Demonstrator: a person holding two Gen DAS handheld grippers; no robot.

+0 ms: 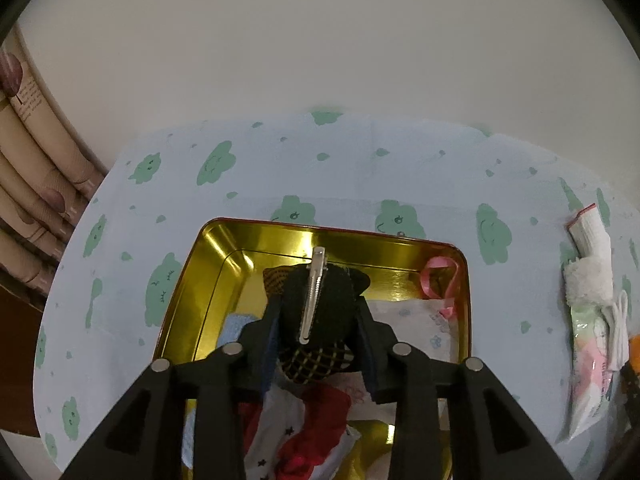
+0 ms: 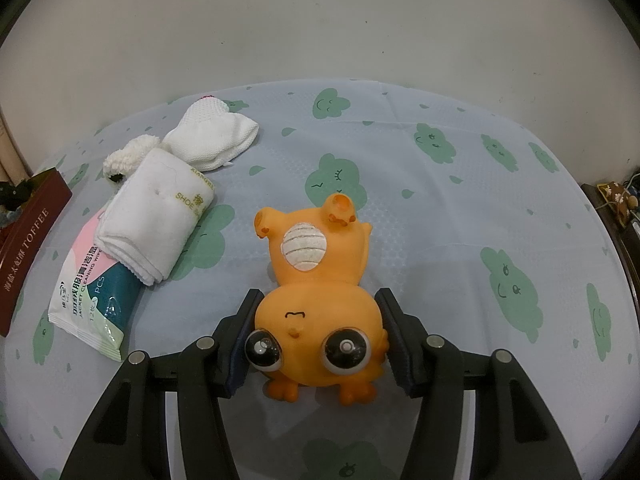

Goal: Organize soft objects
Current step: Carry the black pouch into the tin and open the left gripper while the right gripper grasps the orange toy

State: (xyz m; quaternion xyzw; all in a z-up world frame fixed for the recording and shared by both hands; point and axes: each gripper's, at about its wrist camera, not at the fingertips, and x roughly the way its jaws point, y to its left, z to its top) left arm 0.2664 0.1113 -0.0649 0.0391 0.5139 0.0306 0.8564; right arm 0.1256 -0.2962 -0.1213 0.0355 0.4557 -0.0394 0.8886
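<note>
Soft objects noted in two groups. Left wrist view: the left gripper [image 1: 318, 312] is clamped on a black fabric hair bow [image 1: 320, 304] with a silver metal clip [image 1: 312, 292] along its top; the bow sits squarely between the fingers, above the gold tin [image 1: 192, 280]. Inside the tin, at the near end, lie a red and white star-print cloth [image 1: 304, 432], a blue cloth [image 1: 236, 326] to the left, and a white printed packet [image 1: 416, 320] with a pink ribbon [image 1: 438, 276] to the right.

Right wrist view: the right gripper [image 2: 318, 332] is closed on an orange rubber toy animal [image 2: 316, 280], both pads pressed to the sides of its head. The toy lies belly up on the cloud-print tablecloth [image 2: 460, 220], head toward the camera, feet pointing far. To the far left lie a folded white shoe cloth [image 2: 156, 216], resting on a pack of cleaning wipes [image 2: 92, 300], with a white knit sock [image 2: 212, 140] and a fleecy white item [image 2: 128, 158] just beyond. A brown toffee box [image 2: 28, 248] stands at the left edge.
</note>
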